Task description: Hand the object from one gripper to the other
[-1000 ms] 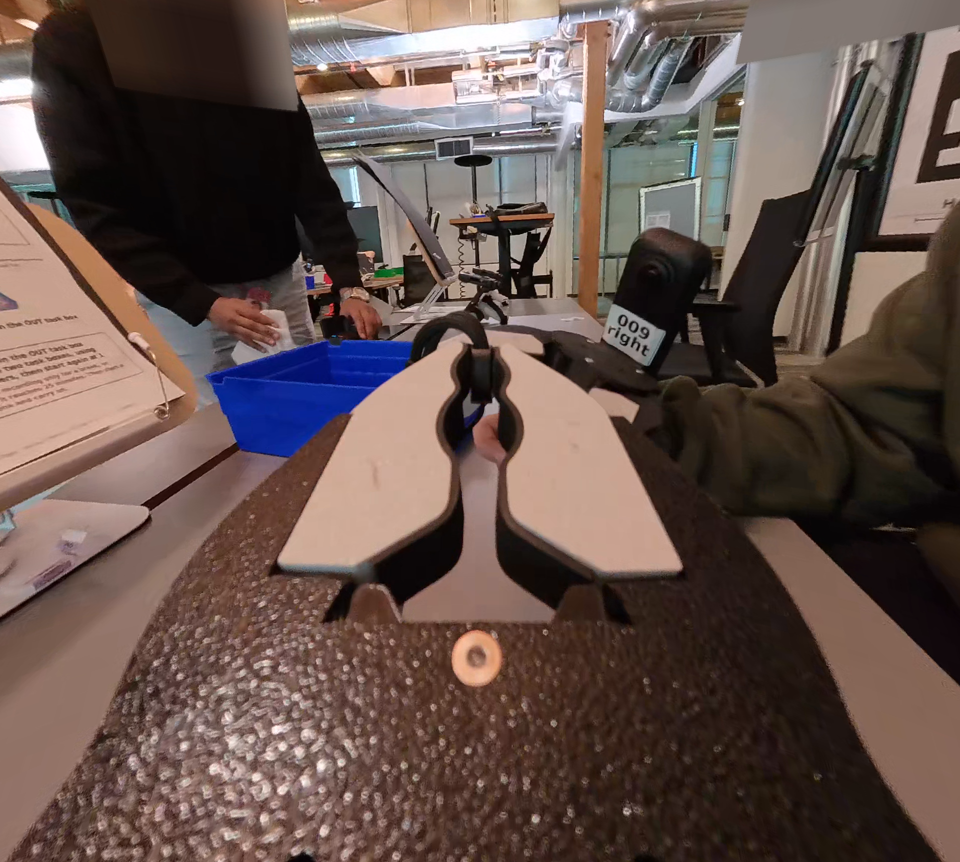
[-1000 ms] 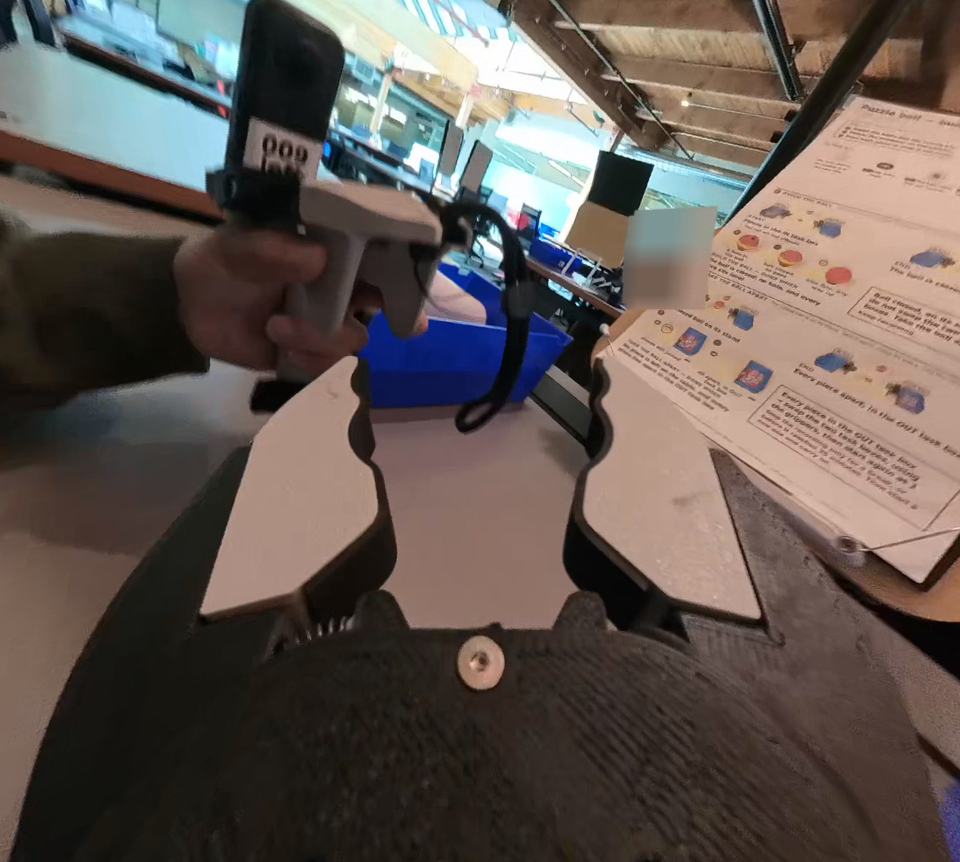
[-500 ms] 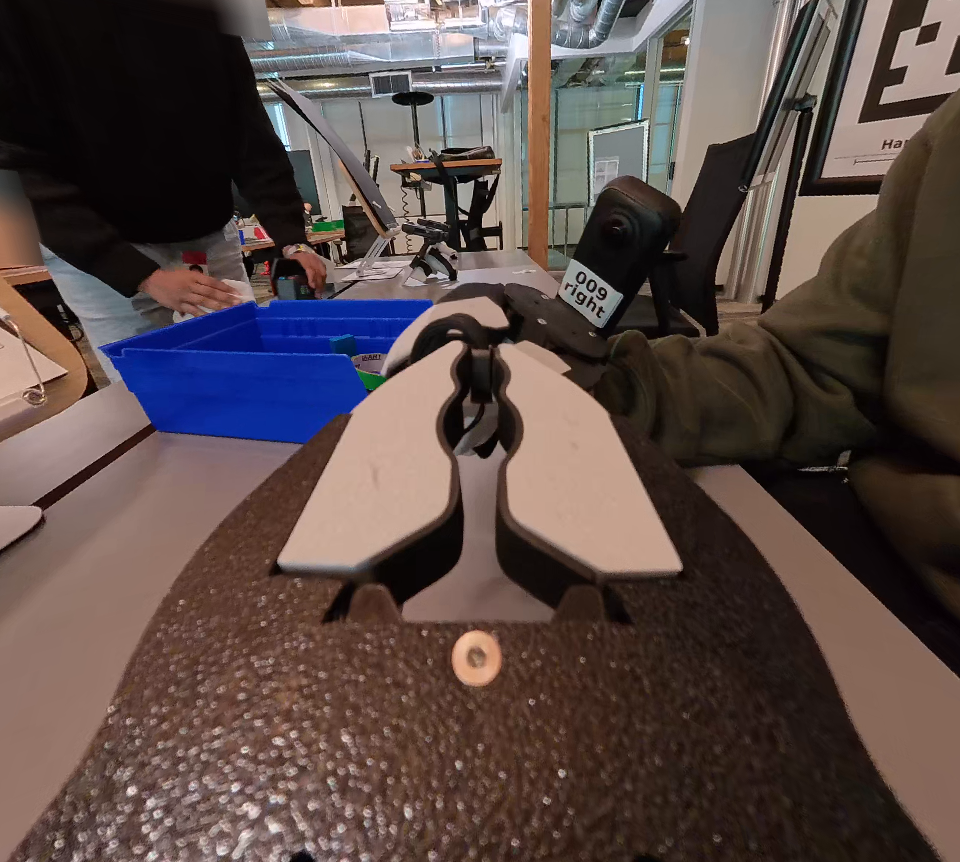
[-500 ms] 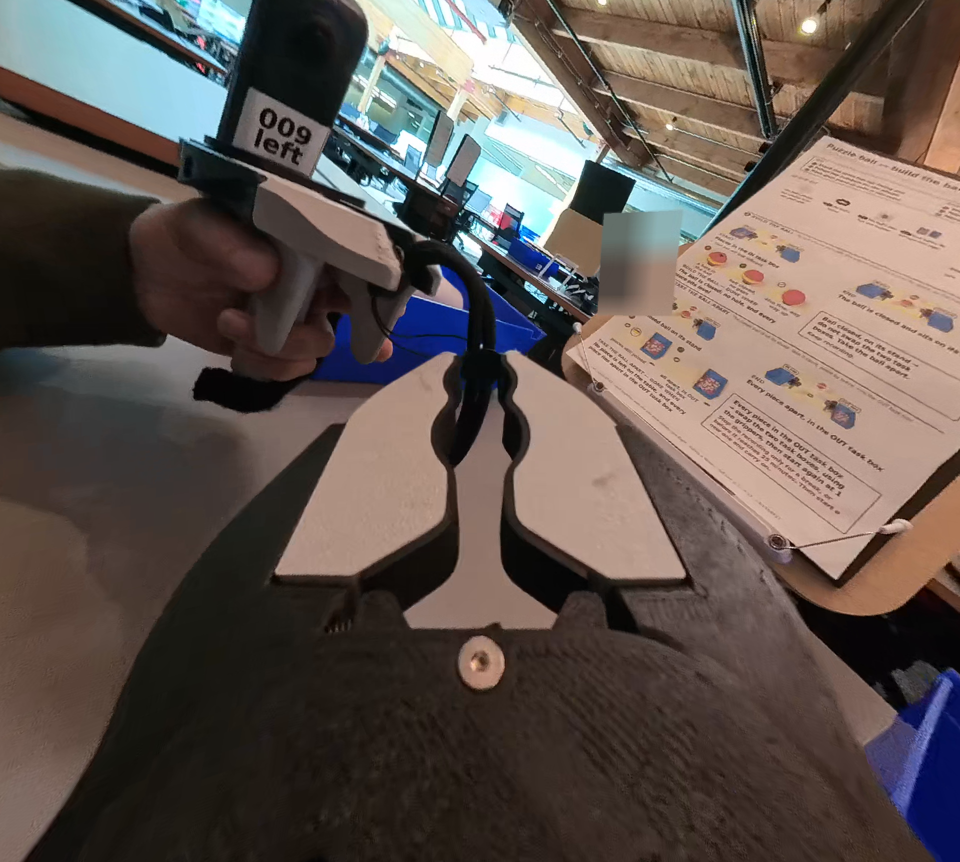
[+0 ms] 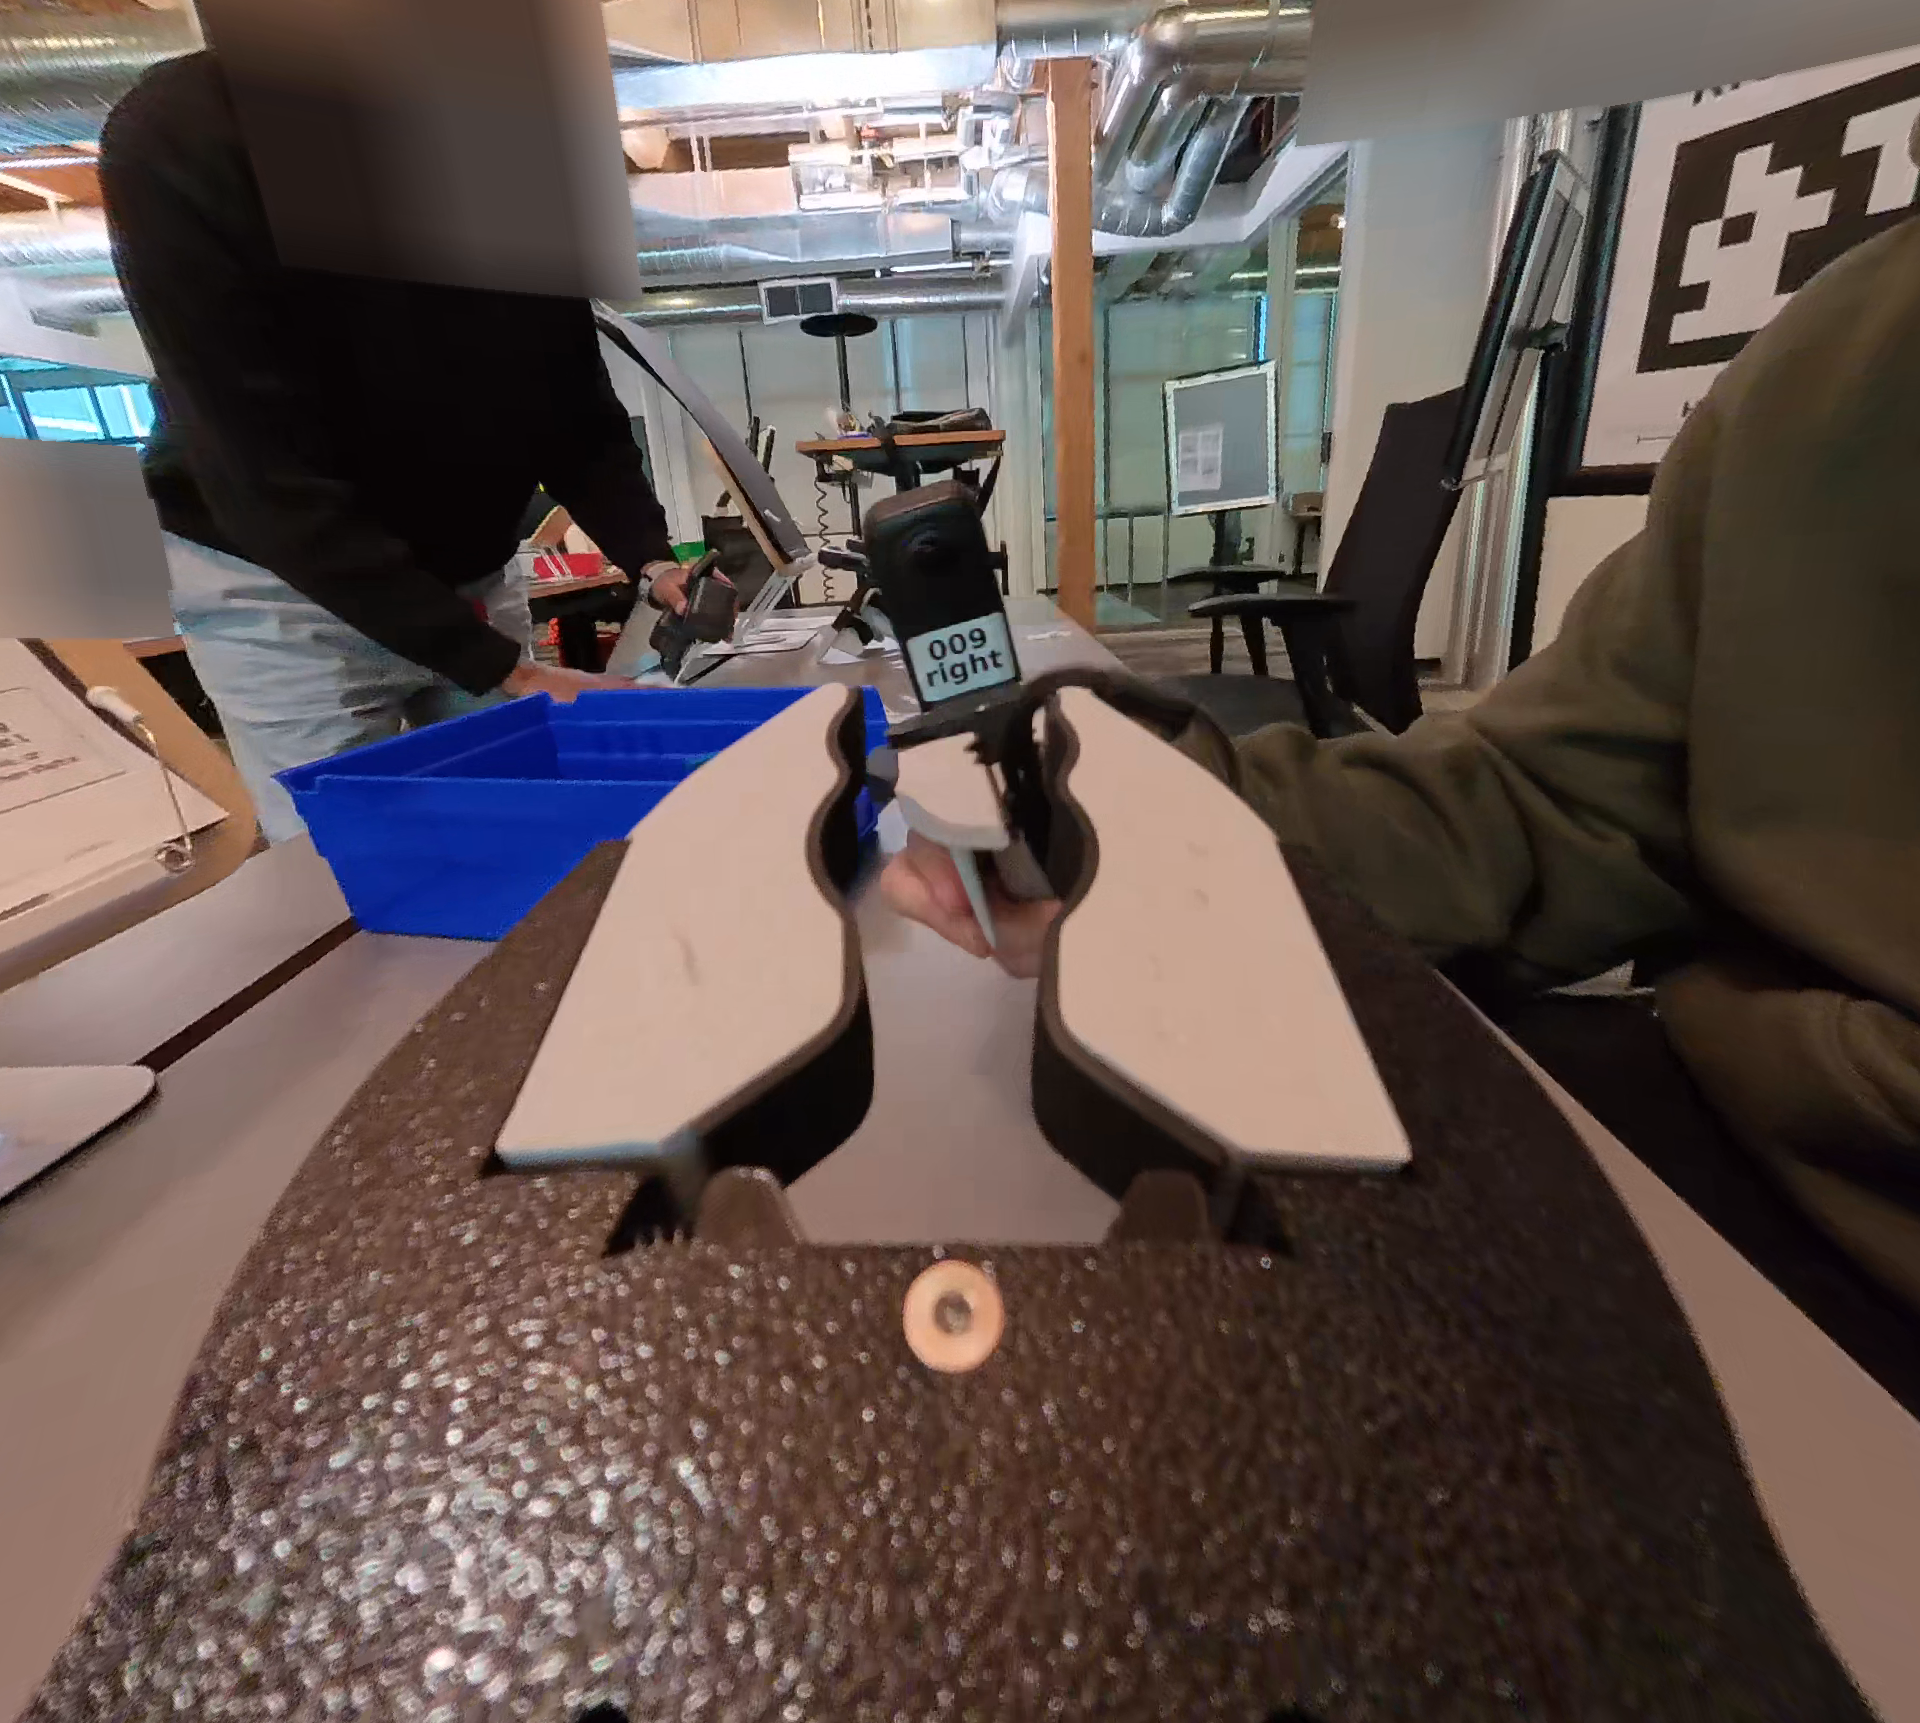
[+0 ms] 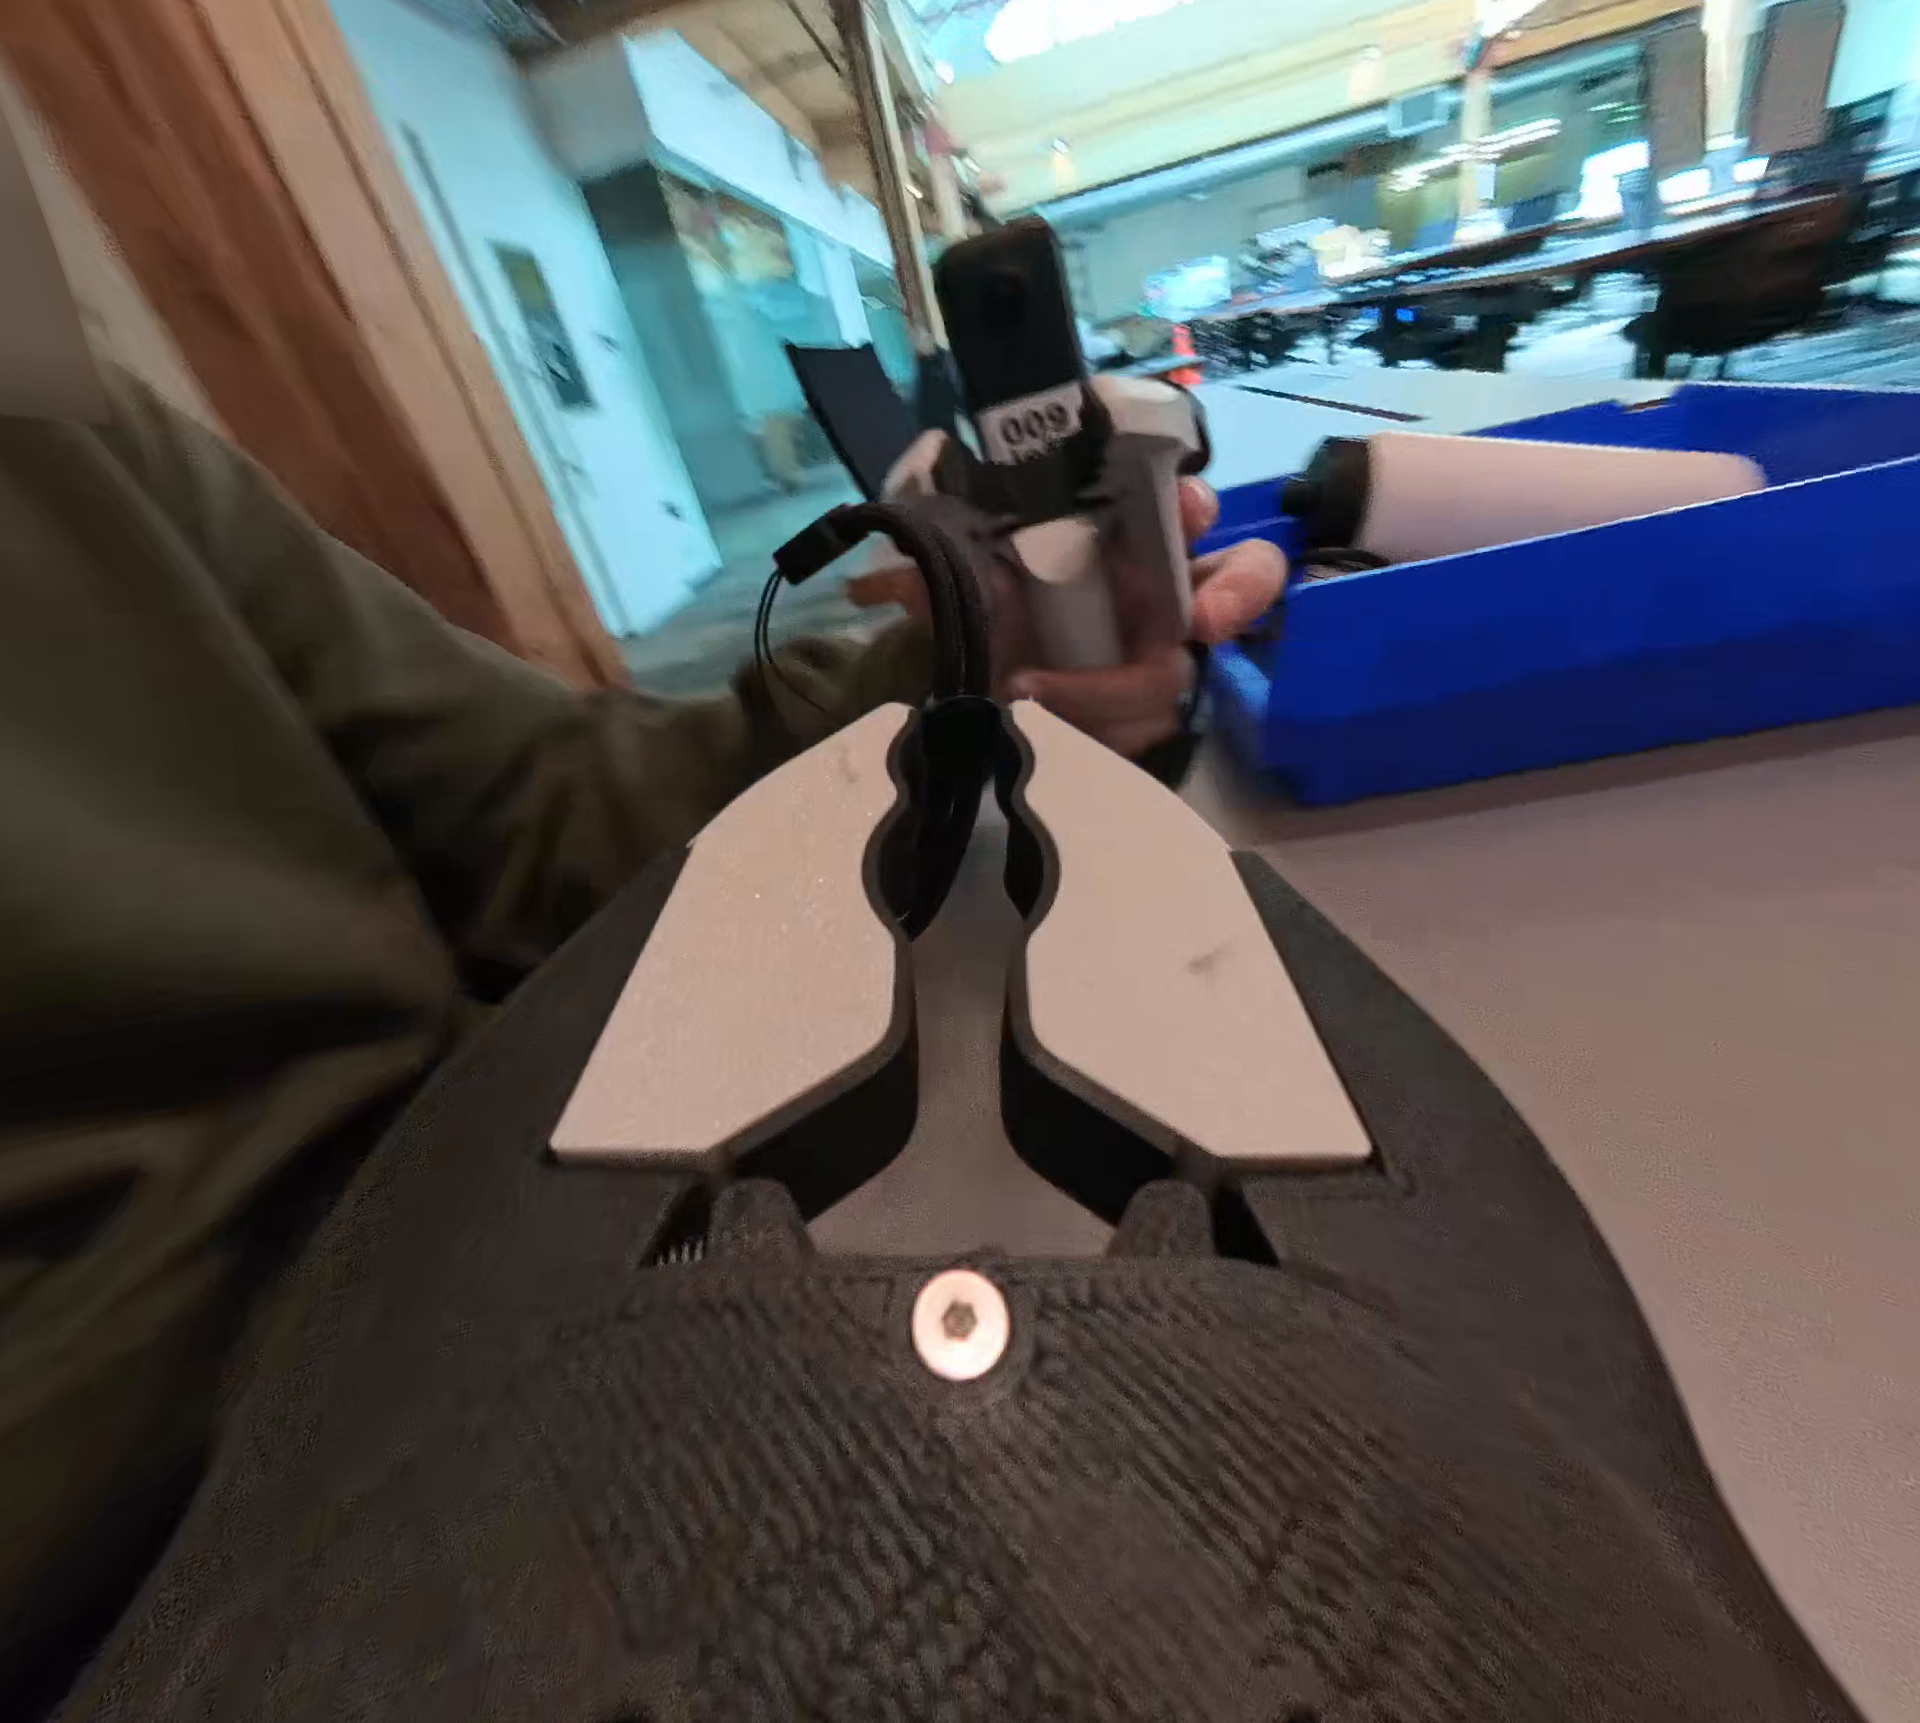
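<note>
The object is a black strap loop (image 6: 951, 634). My right gripper (image 6: 961, 723) is shut on it at the fingertips; the loop arcs up to the left and its tail hangs down between the fingers. My left gripper (image 5: 951, 717) is open and empty, with a clear gap between its jaws. In the left wrist view the right gripper (image 5: 956, 806) is just beyond my left fingertips, held by a hand in an olive sleeve (image 5: 1558, 790). In the right wrist view the left gripper (image 6: 1060, 551) is close behind the strap and apart from it.
A blue bin (image 5: 447, 821) stands on the grey table (image 5: 156, 998); it also shows in the right wrist view (image 6: 1558, 665) with a white roll (image 6: 1538, 489) inside. A person in black (image 5: 364, 478) leans over behind the bin. An instruction sheet (image 5: 62, 769) stands at the left. Some 6 centimetres of space lies between my two pairs of fingers.
My left gripper was shut on the strap and has opened and let go. My right gripper closed on the strap and now holds it alone; its view has swung round.
</note>
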Demonstrator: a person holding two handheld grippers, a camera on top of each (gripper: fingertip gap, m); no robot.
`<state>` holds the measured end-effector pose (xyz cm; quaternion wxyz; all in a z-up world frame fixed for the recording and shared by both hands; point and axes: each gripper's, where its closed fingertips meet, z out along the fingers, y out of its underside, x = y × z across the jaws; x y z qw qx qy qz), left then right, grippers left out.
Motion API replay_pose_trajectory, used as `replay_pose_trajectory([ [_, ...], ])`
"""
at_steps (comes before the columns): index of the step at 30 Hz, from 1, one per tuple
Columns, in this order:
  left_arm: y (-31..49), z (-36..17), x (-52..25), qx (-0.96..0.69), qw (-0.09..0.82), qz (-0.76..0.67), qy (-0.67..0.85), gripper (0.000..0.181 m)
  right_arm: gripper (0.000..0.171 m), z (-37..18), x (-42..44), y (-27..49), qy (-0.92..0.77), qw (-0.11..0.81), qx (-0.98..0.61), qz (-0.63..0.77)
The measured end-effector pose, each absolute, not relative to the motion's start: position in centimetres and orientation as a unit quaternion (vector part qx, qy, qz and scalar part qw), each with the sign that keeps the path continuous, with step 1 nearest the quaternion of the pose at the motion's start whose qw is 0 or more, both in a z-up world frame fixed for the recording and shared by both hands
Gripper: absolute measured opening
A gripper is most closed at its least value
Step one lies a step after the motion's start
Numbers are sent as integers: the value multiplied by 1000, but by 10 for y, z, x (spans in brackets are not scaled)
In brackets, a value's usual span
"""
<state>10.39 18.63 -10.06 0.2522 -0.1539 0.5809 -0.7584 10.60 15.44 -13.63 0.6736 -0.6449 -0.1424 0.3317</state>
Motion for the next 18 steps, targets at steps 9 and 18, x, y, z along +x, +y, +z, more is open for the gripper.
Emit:
replay_pose_trajectory([
  [9,140,-123,92,-75,217,-719,656,27,13,-138,82,141,-157,608,-628,460],
  [18,147,-96,88,-36,326,-705,629,16,12,-141,94,146,-82,575,-621,526],
])
